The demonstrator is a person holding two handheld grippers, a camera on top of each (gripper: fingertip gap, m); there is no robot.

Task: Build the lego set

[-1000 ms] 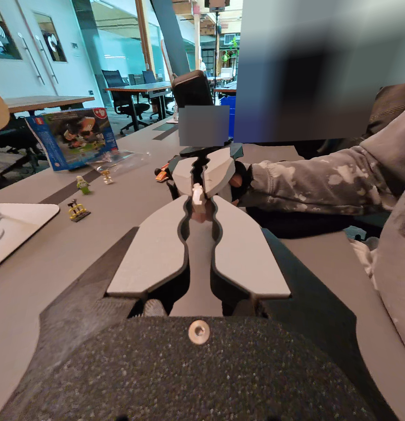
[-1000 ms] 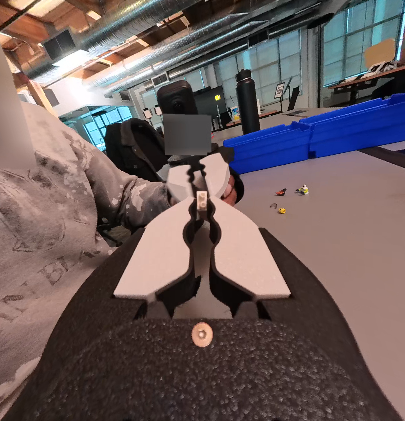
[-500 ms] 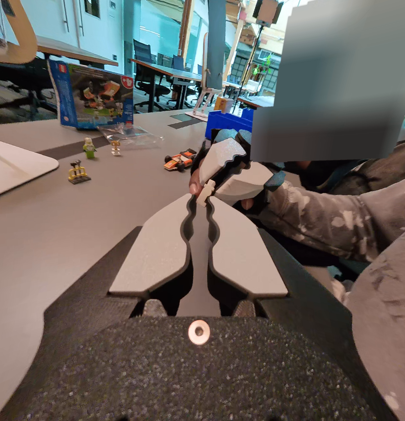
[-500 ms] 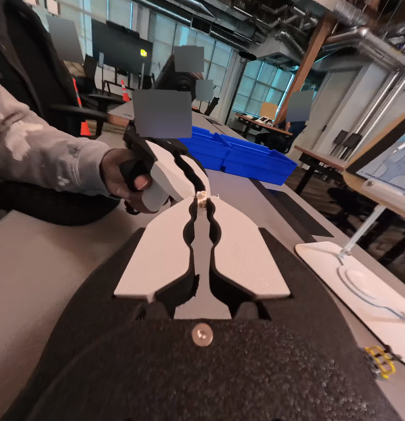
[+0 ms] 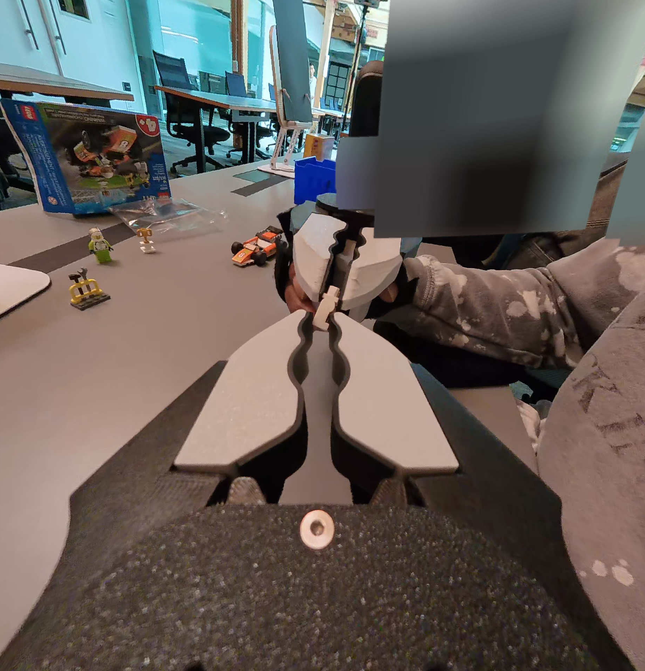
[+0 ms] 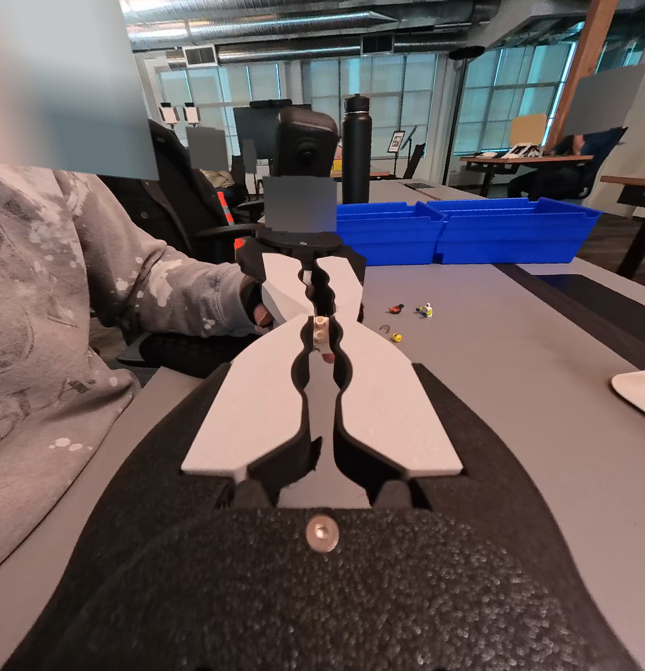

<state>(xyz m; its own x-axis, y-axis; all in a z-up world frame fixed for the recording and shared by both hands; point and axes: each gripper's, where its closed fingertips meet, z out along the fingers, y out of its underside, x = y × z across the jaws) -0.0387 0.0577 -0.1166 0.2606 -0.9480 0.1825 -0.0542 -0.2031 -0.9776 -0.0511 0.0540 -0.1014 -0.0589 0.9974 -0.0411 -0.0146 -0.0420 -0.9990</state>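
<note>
My left gripper [image 5: 319, 321] and right gripper [image 6: 321, 326] meet tip to tip above the grey table [image 5: 150, 345]. A small white lego piece [image 5: 326, 306] is pinched between the tips of both. In the right wrist view its studs [image 6: 319, 332] face the camera between my right fingertips. The right gripper [image 5: 337, 290] shows head-on in the left wrist view, and the left gripper [image 6: 319, 310] shows head-on in the right wrist view. Each is held by a hand in a grey mottled sleeve [image 5: 495, 312].
To the left stand an orange race car [image 5: 257, 248], a green minifigure [image 5: 101, 247], a gold trophy [image 5: 145, 238], a yellow barrier with tools [image 5: 84, 288], a plastic bag [image 5: 168, 218] and the lego box [image 5: 84, 156]. Blue bins [image 6: 459, 232], a black bottle [image 6: 356, 152] and small loose pieces [image 6: 397, 337] lie behind. The grippers are tip to tip, or close to it.
Half a second ago both grippers were tilted and swung sideways; now they face each other level again. The white piece has stayed pinched between the tips throughout.
</note>
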